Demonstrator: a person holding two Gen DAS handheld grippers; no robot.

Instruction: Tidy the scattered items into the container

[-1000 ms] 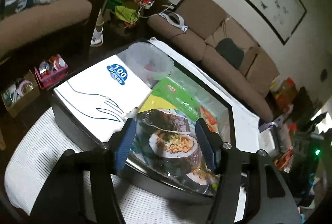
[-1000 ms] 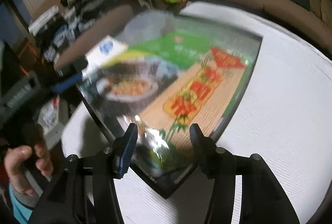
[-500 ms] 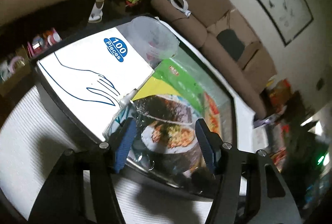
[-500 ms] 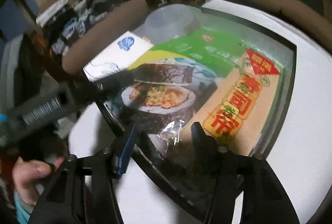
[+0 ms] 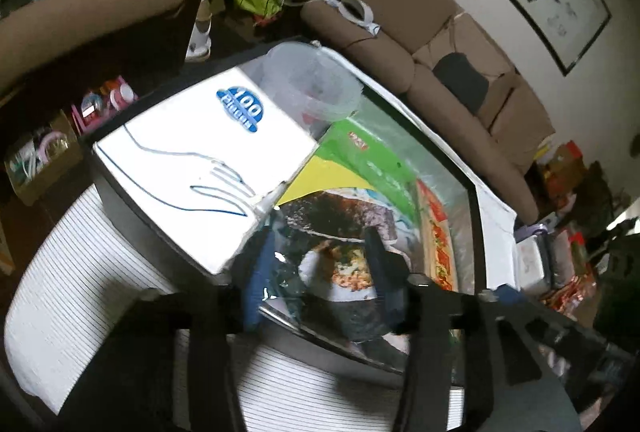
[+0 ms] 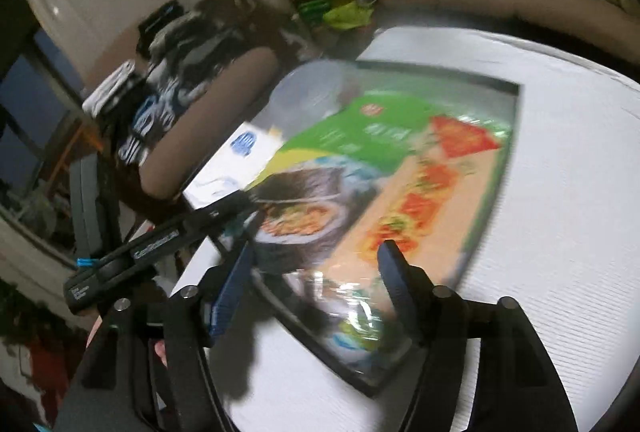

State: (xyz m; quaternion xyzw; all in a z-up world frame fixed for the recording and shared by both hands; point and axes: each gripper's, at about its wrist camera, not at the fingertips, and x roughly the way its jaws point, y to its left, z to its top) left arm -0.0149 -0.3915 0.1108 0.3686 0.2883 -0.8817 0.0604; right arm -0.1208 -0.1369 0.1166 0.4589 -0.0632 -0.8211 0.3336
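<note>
Both grippers hang over the near end of the dark rectangular container (image 6: 496, 167), and the big glossy seaweed-roll packet (image 6: 360, 191) lies flat inside it, across the top of the load. The right gripper (image 6: 314, 282) is opening its jaws, fingers spread either side of the packet's crinkled near edge, nothing pinched that I can see. The left gripper (image 5: 318, 274) is opening too, fingers apart above the packet's food picture; whether a pad brushes the film is hard to tell. The clean way to finish looks like this: let the jaws clear the film fully, then lift straight up so the packet isn't dragged back out. Beside it, the white glove box (image 5: 192, 159) and the clear plastic tub (image 5: 316, 79) fill the far corner, so the packet's edges sit close to the container's rim. The white ribbed tabletop (image 6: 560, 232) is bare to the right, the easiest way out.
</note>
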